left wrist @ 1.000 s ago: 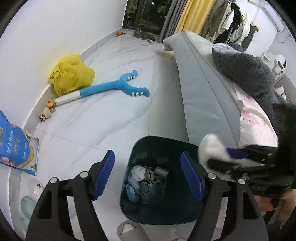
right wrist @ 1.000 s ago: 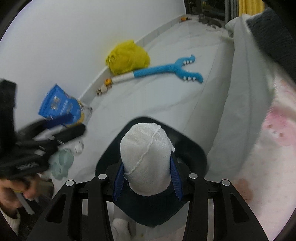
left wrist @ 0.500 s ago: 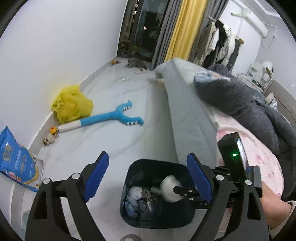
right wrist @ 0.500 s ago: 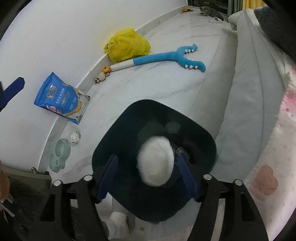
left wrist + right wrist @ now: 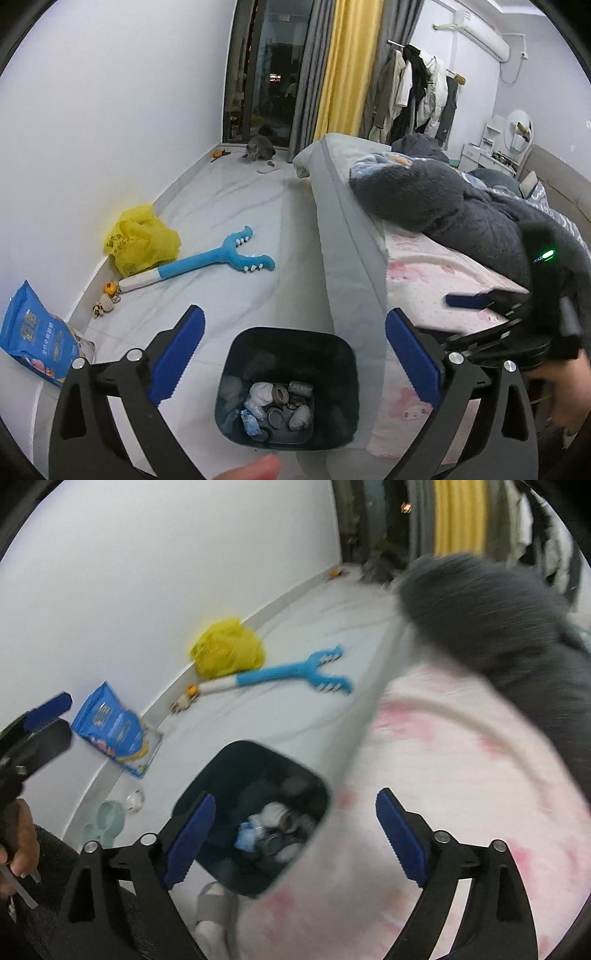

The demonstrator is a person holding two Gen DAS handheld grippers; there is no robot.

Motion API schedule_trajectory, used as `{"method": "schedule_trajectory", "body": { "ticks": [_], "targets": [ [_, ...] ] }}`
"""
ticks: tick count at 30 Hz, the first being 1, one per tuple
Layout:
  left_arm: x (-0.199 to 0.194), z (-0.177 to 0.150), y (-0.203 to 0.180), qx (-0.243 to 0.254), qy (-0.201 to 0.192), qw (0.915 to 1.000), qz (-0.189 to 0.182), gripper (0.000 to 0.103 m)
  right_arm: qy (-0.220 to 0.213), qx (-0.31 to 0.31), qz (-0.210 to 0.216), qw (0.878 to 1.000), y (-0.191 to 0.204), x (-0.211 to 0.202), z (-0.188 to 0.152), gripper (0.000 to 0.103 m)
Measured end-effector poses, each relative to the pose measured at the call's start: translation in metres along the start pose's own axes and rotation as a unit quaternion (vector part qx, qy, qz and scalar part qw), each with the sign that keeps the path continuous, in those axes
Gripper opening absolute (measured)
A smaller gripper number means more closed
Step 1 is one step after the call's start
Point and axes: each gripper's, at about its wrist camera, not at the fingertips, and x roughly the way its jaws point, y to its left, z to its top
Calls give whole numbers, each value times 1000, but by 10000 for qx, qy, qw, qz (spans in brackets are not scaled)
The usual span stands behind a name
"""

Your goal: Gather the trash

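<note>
Fingers on the right gripper (image 5: 293,834) have just opened wide, empty; left gripper (image 5: 293,354) likewise. Bin (image 5: 343,373) sits at six o'clock; lift clear before seeking further trash.

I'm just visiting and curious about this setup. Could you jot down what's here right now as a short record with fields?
place: bedroom floor beside a bed
bin: dark trash bin on the floor by the bed edge, with crumpled white wads and small round bits inside
left gripper: fingers spread wide, have just been opening, nothing between them
right gripper: fingers apart, have just been opening, nothing between them
on floor by wall: yellow bag, blue forked toy, blue packet
far end: grey cat by the dark window
</note>
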Motion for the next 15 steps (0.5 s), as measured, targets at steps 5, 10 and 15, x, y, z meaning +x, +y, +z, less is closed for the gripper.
{"method": "schedule_trajectory", "body": {
  "ticks": [5, 10, 15],
  "targets": [
    [-8, -4, -21, 46, -124, 9999, 38, 100, -428, 123, -398, 9982, -30, -57, -24, 98],
    [-17, -10, -42, 183, -241, 9995, 59, 100, -858, 214, -634, 9941, -55, -109, -51, 99],
    [-22, -23, -62, 392, -267, 9988, 95, 100, -1180, 357, -810, 9891, -82, -146, -80, 100]
  ]
}}
